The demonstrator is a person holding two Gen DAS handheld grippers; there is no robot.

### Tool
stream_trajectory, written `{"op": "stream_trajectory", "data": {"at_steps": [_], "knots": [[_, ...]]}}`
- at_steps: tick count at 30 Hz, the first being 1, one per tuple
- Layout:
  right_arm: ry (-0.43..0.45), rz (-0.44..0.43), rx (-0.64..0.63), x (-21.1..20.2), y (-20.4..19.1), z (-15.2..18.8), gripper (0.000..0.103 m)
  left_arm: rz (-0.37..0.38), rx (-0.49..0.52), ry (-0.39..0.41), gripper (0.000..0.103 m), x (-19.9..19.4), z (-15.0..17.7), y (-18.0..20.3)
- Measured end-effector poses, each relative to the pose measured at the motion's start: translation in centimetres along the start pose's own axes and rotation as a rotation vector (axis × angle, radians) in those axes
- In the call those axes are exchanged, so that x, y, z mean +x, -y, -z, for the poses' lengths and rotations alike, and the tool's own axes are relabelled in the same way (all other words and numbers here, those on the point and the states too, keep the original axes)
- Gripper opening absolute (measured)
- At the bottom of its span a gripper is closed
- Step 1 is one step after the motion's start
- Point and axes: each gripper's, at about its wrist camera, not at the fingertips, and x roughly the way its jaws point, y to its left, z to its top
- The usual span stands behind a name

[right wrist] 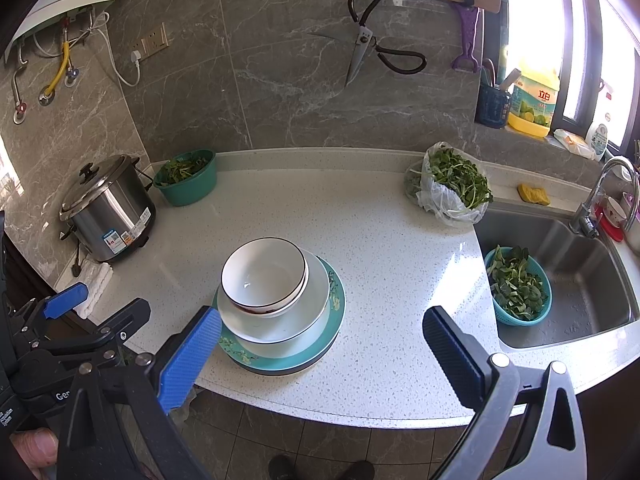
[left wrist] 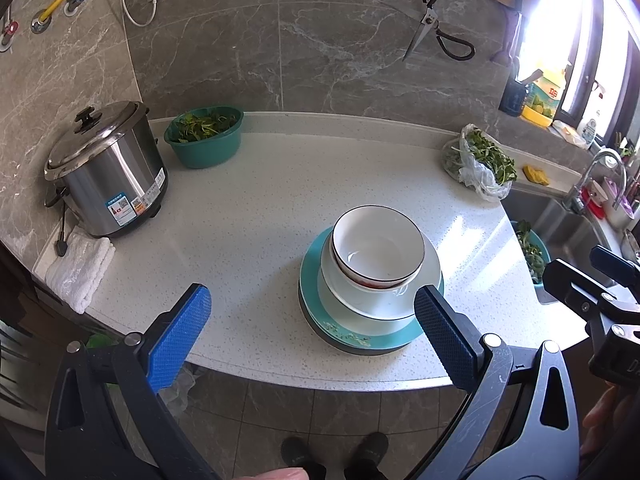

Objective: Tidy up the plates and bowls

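A stack of dishes stands near the front edge of the white counter (left wrist: pixel 248 208). A teal plate (left wrist: pixel 312 280) lies at the bottom on a dark plate, a large white bowl (left wrist: pixel 360 300) sits on it, and a dark-rimmed white bowl (left wrist: pixel 378 242) is nested on top. The stack also shows in the right wrist view: teal plate (right wrist: pixel 338 304), large bowl (right wrist: pixel 316 300), top bowl (right wrist: pixel 264 272). My left gripper (left wrist: pixel 312 314) is open and empty in front of the stack. My right gripper (right wrist: pixel 322 334) is open and empty, just right of the stack.
A steel rice cooker (left wrist: pixel 108 168) and folded white towel (left wrist: pixel 80 268) stand at the left. A teal basin of greens (left wrist: pixel 204 136) is at the back. A bag of greens (right wrist: pixel 452 184) lies near the sink (right wrist: pixel 580 272), which holds a blue colander (right wrist: pixel 518 286). Scissors (right wrist: pixel 368 46) hang on the wall.
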Motion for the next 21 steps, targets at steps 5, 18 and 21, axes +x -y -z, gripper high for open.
{"op": "stream_trajectory", "data": {"at_steps": [5,18,21], "knots": [[-0.003,0.001,0.001,-0.02,0.08,0.17,0.103,0.001,0.007,-0.003,0.103,-0.02,-0.02,0.09],[-0.017,0.003,0.003,0.25,0.56,0.63,0.103,-0.015,0.019,0.03,0.103,0.04,-0.27,-0.02],[-0.02,0.003,0.003,0.36,0.66,0.47,0.103,-0.016,0.017,0.032,0.103,0.12,-0.48,-0.17]]}}
